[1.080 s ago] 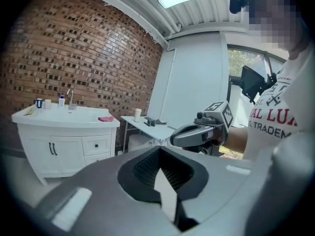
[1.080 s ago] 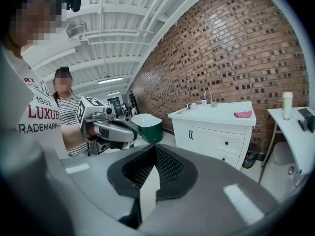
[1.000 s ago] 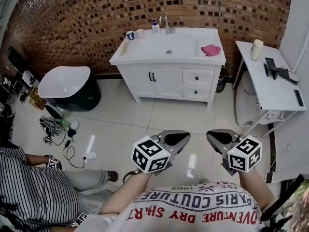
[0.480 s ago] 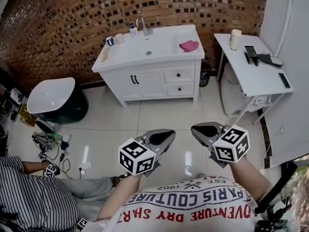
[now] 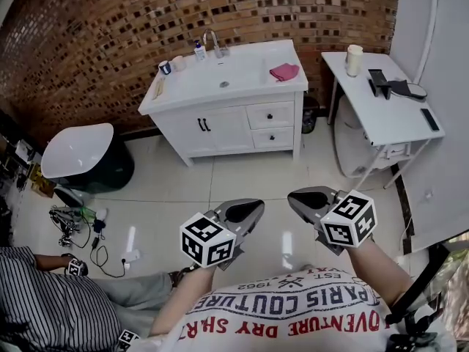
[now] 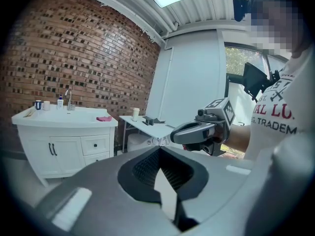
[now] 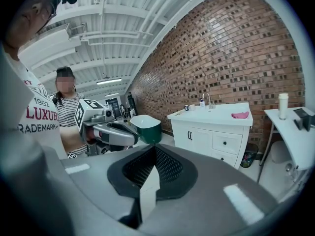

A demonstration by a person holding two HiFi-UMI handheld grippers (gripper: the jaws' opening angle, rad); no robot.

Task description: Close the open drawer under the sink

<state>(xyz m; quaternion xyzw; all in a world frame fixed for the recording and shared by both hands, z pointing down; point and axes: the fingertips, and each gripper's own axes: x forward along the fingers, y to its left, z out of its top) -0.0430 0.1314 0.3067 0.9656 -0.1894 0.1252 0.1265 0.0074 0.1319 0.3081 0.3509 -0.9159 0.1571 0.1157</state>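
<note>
The left gripper (image 6: 158, 149) has its ribbed black pads drawn together at the tips with nothing between them, and the right gripper (image 7: 155, 149) matches it. Both hang over glossy pale floor tiles (image 5: 220, 185), well apart from the vanity (image 5: 220, 127). This white cabinet stands against a wall (image 5: 110, 20) of small brown bricks and carries a rectangular sink (image 5: 234, 72), one chrome tap (image 5: 212, 42) and one pink cloth (image 5: 284, 71). Its front has two doors and, at the right, an upper drawer (image 5: 270, 114) over a lower drawer (image 5: 269, 137), each with one dark knob; both fronts look flush from here. A white side table (image 5: 381, 116) stands beside it.
</note>
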